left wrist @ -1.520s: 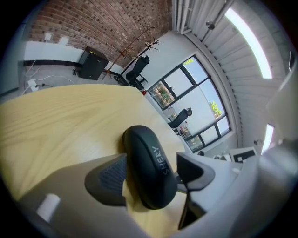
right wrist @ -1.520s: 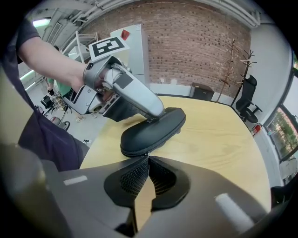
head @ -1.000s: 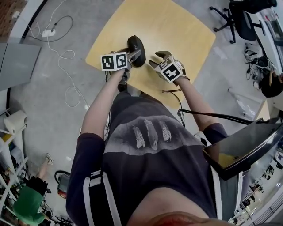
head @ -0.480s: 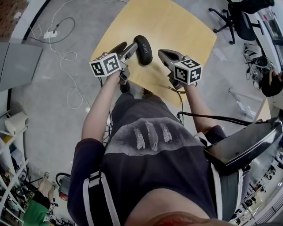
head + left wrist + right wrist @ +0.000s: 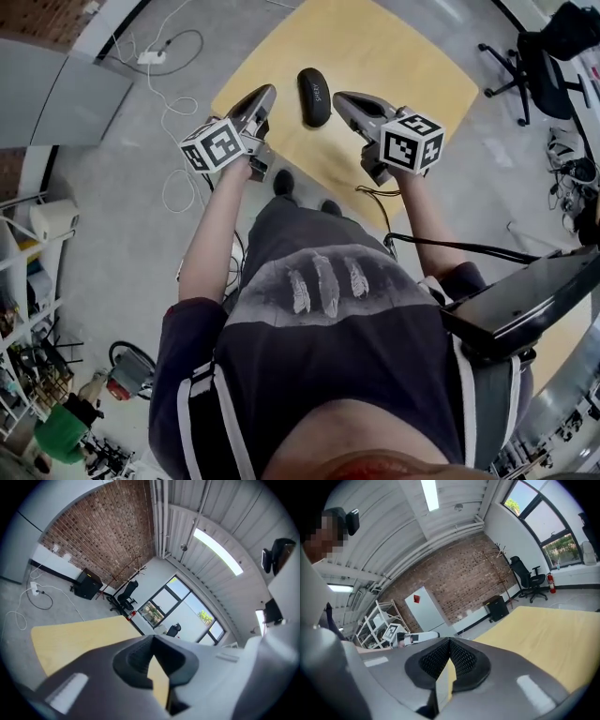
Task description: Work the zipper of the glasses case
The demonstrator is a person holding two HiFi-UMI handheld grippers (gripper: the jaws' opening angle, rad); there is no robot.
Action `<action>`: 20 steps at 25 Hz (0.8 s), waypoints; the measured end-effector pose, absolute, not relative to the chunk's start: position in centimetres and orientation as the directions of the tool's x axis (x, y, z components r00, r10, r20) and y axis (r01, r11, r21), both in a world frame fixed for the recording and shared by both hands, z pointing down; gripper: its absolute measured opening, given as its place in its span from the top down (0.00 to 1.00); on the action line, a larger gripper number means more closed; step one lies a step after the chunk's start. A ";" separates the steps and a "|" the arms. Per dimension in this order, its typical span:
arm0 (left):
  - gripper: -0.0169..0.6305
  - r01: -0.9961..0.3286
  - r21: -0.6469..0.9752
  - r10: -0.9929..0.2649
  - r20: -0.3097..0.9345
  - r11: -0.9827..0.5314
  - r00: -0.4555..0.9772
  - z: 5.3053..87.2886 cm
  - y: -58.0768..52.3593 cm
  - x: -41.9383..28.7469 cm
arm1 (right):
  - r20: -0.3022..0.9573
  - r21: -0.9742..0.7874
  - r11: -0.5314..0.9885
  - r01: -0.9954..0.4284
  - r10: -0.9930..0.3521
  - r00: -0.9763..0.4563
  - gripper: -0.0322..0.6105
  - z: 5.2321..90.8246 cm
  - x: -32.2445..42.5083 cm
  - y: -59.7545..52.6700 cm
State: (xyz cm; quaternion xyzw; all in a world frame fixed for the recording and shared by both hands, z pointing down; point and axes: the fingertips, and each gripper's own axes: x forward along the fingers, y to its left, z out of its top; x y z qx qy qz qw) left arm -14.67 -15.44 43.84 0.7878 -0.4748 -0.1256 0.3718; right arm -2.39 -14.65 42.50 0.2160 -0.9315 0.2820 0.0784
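The black oval glasses case (image 5: 314, 97) lies flat on the yellow table (image 5: 403, 56), near its front edge. My left gripper (image 5: 266, 93) hovers just left of the case, apart from it, with its jaws shut and nothing between them. My right gripper (image 5: 338, 97) hovers just right of the case, also shut and holding nothing. In the left gripper view the left gripper (image 5: 152, 638) shows closed jaws over the table (image 5: 79, 632). The right gripper view shows the right gripper (image 5: 450, 641) closed as well. Neither gripper view shows the case.
White cables (image 5: 173, 112) and a power strip (image 5: 150, 57) lie on the floor to the table's left. An office chair (image 5: 553, 52) stands at the right. A dark flat screen (image 5: 525, 300) sits close at my right side. Shelving (image 5: 28, 309) lines the left edge.
Both grippers have drawn back from the case and closed. The left one, which was on the case, has let it go. The case now lies alone between them.
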 end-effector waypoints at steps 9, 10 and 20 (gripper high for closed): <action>0.97 -0.685 0.688 -0.899 0.110 -0.240 0.425 40.3 -6.7 -11.2 | 0.173 -0.612 0.740 -0.279 -0.219 -0.960 0.95 41.7 0.5 -9.2; 0.97 -0.686 0.688 -0.903 0.105 -0.237 0.417 40.1 -5.8 -11.3 | 0.173 -0.614 0.744 -0.264 -0.199 -0.965 0.95 41.8 0.0 -8.4; 0.97 -0.749 0.647 -0.939 0.151 -0.143 0.310 39.2 1.9 -14.0 | 0.064 -0.710 0.703 -0.035 0.015 -0.998 0.95 40.2 -7.0 -3.1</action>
